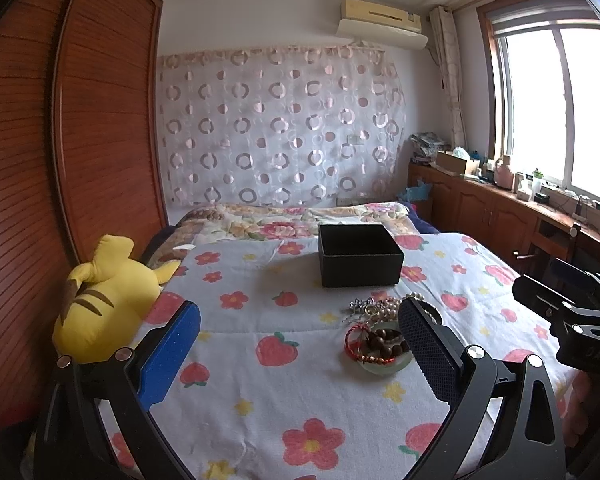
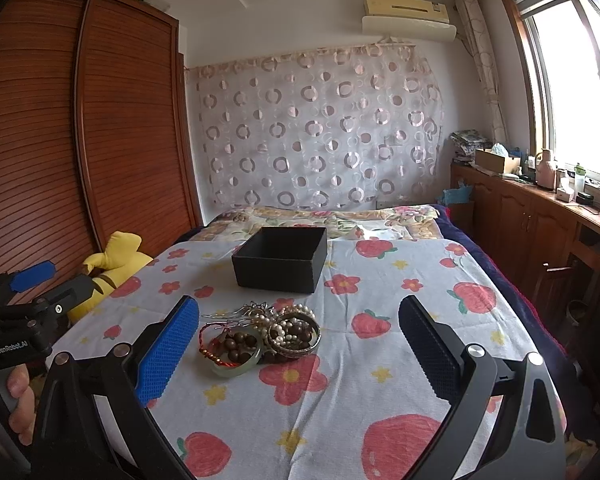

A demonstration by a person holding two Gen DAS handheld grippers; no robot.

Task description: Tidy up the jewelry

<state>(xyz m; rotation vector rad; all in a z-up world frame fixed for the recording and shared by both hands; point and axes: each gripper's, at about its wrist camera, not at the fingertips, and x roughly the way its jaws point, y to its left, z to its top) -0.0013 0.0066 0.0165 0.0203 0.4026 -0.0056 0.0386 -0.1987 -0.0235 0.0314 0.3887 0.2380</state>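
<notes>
A: Jewelry pile (image 2: 260,336) first: where does it lie relative to the right gripper (image 2: 298,344)?

B: Ahead of it on the flowered bed cover (image 2: 380,400), close to the inner face of its blue finger and well apart from the black finger. Both jaws are spread wide and hold nothing; neither pad appears to touch the pile.

A: What is in the heap?

B: A pale green bangle (image 2: 236,364) at the near edge, dark wooden beads (image 2: 236,344) lying in it, a red cord bracelet (image 2: 212,340) next to the blue finger, a metal bangle (image 2: 296,340) with pearls (image 2: 284,326) toward the middle of the gap, and a silver hair comb at the far side.

A: And the left gripper (image 1: 300,344)?

B: Also wide open and empty. From its view the pile sits just beside its black finger (image 1: 424,340), which hides part of it; whether they touch I cannot tell.

A: The black box (image 2: 280,260)?

B: Open-topped, beyond the pile, past both sets of fingertips. A yellow plush toy (image 1: 100,304) lies outside the left gripper's blue finger.
</notes>
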